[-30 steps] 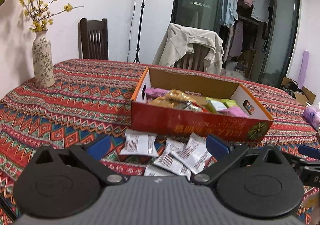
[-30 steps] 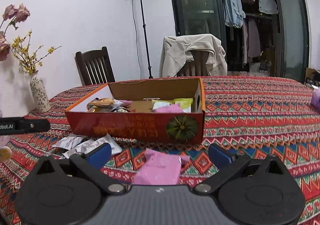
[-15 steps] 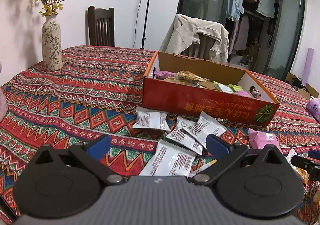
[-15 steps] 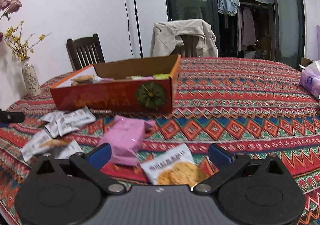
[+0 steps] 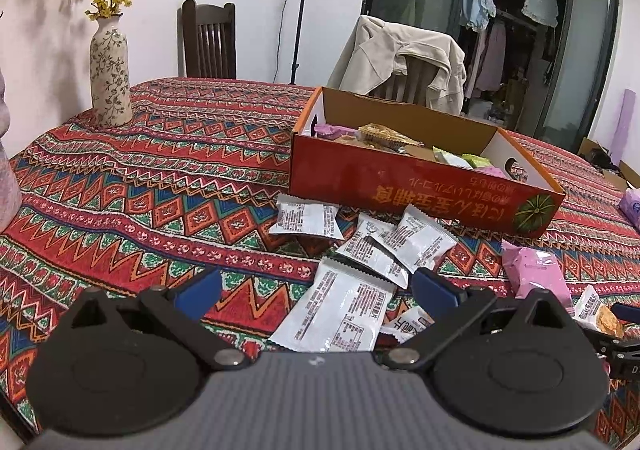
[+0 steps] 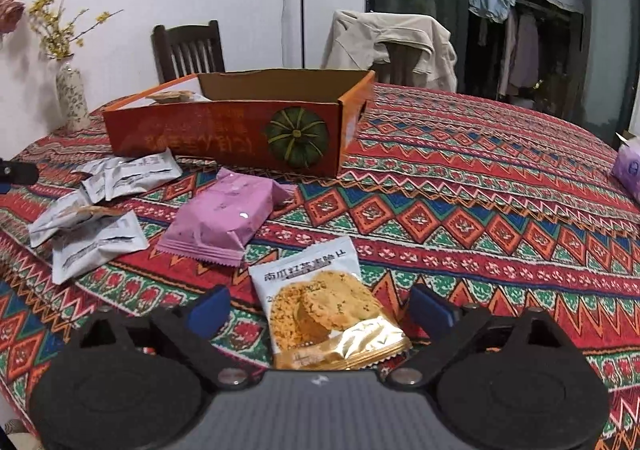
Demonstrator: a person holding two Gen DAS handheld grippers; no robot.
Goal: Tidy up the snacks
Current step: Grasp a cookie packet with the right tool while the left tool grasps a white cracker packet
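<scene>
Tablecloth bare rightward, right gripper closing around untouched cookie packet, left gripper wide, empty.

- Ahead of me: patterned tablecloth, red zigzag weave.
- Floral vase with yellow sprigs, far left.
- Dark wooden chair.
- Beige jacket draped over second chair.
- Purple tissue pack, right edge.

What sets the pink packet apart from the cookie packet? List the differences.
The pink packet is plain pink and puffy; the cookie packet is flatter, white and gold, with cookies pictured. The pink packet lies nearer the box; the cookie packet lies between the right gripper fingers, whose jaws are closing. Both lie sealed on the tablecloth.
</scene>
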